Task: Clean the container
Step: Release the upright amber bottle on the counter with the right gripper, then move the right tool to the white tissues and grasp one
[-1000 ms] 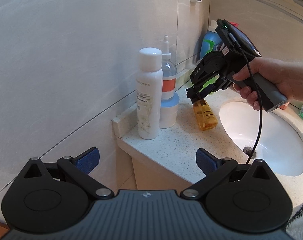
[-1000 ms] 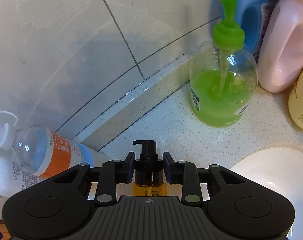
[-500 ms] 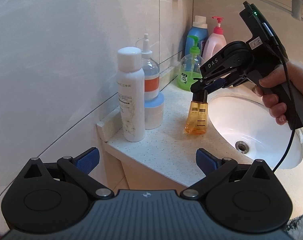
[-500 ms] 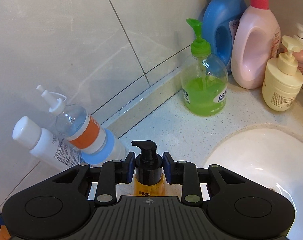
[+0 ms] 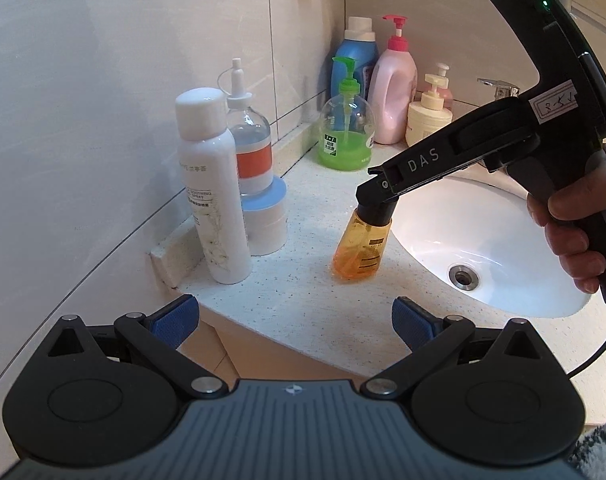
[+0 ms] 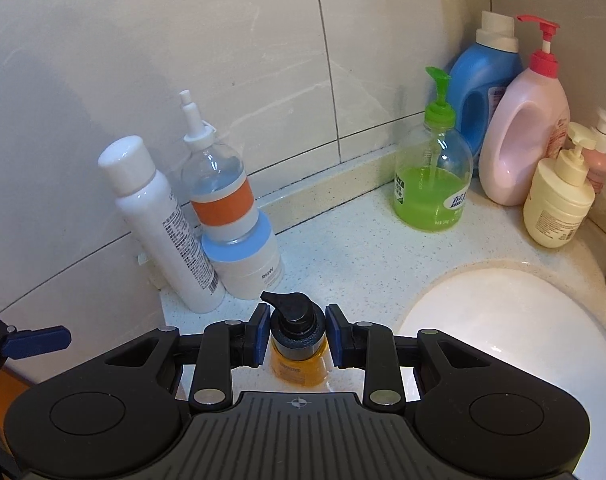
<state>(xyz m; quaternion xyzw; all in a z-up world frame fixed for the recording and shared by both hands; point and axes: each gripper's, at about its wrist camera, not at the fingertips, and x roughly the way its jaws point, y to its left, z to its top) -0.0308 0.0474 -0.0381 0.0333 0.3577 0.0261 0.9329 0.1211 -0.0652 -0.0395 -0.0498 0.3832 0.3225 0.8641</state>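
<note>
A small amber pump bottle (image 5: 359,248) with a black pump head hangs tilted by the left rim of the white basin (image 5: 503,216). I cannot tell whether its base touches the speckled counter (image 5: 303,300). My right gripper (image 5: 377,200), held by a hand, is shut on the bottle's black collar. In the right wrist view the blue pads of this gripper (image 6: 298,334) press both sides of the collar, with the amber bottle (image 6: 299,368) below. My left gripper (image 5: 295,320) stands open at the counter's near corner with nothing between its fingers.
Along the wall stand a tall white bottle (image 5: 215,200), a clear bottle with an orange band (image 5: 249,148) on a blue-lidded jar (image 5: 263,216), a green soap pump (image 5: 345,136), and blue, pink and cream bottles. A faucet (image 5: 499,88) is behind the basin.
The right gripper has carried the amber bottle away from the wall bottles toward the counter's front, beside the basin, and the bottle now hangs tilted. The left gripper shifted slightly.
</note>
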